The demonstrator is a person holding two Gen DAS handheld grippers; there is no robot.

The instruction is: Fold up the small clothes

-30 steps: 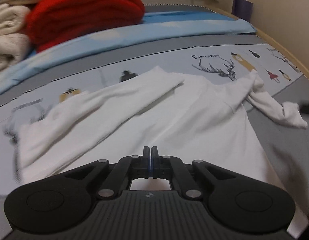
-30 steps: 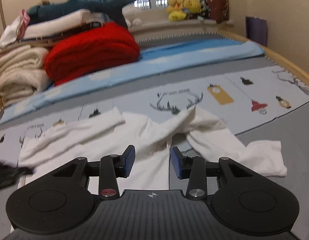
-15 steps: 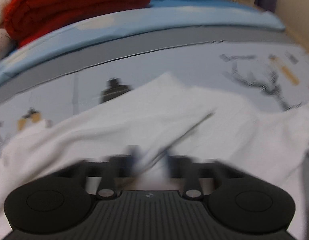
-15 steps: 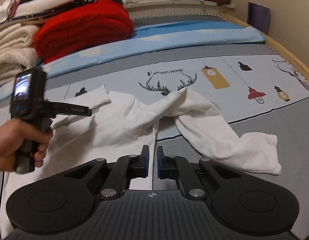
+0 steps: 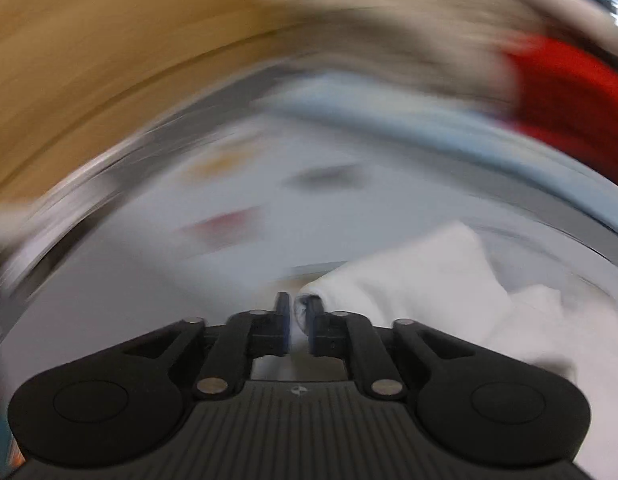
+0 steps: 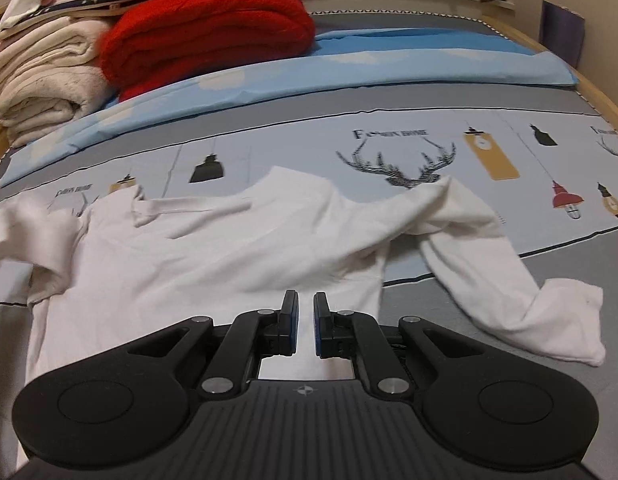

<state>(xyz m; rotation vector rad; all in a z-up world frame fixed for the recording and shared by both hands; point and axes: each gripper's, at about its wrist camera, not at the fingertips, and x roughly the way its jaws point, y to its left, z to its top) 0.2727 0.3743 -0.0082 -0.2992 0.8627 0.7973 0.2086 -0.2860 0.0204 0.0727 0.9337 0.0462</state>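
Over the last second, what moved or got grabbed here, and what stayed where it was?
The left gripper opened, closed on a fold of the white shirt and swung left, its view now motion-blurred. The right gripper narrowed to a small gap, holding nothing. The red blanket, towels and right sleeve stayed put.

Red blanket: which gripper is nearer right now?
Hard to call. The left view is motion-blurred; the red blanket sits far off to the upper right of the left gripper. The right gripper hovers over the white shirt, the blanket well beyond.
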